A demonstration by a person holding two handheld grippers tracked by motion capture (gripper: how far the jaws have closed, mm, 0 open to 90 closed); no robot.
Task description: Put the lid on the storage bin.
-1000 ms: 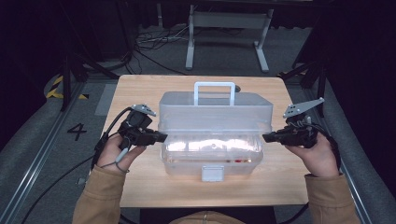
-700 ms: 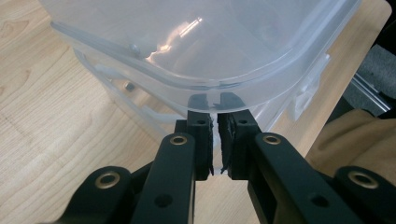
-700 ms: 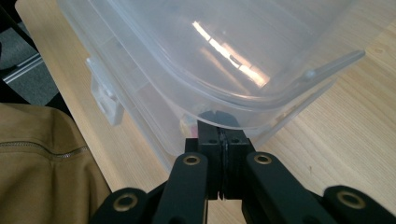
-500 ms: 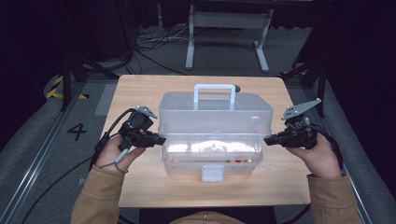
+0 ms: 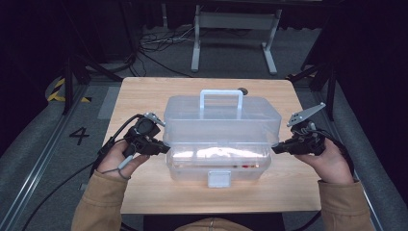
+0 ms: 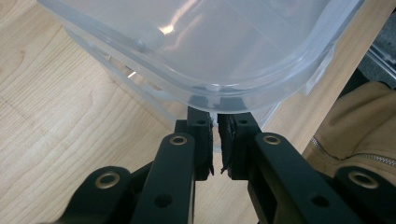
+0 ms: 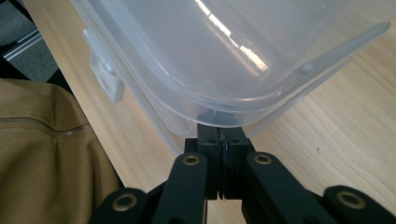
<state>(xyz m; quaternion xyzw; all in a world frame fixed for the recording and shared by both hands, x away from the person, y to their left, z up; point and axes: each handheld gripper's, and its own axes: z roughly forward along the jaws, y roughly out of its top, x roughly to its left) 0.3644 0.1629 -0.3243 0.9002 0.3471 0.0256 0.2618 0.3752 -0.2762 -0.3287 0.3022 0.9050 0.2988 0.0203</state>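
Note:
A clear plastic box stands mid-table, and its lid (image 5: 221, 118) with a white handle (image 5: 221, 98) is tilted up off the base (image 5: 192, 166). My left gripper (image 5: 166, 149) has its tips at the lid's left rim. My right gripper (image 5: 275, 149) meets the right rim. In the left gripper view the left gripper (image 6: 215, 116) is tucked under the lid (image 6: 201, 42), jaws nearly together with a thin slit between them. The right gripper (image 7: 223, 128) has its jaws pressed together under the lid (image 7: 201, 51). Whether either pinches the rim is hidden.
The wooden table (image 5: 144, 96) has bare room on both sides of the box. A white latch (image 5: 220, 179) hangs at the base's front. Pale items and small red bits (image 5: 245, 166) lie inside. Tan sleeves (image 5: 103, 202) come in from the near edge; a metal stand (image 5: 235, 21) sits beyond.
The lid's front has come up slightly, widening the gap over the base. Both grippers stay at the rim and have barely shifted.

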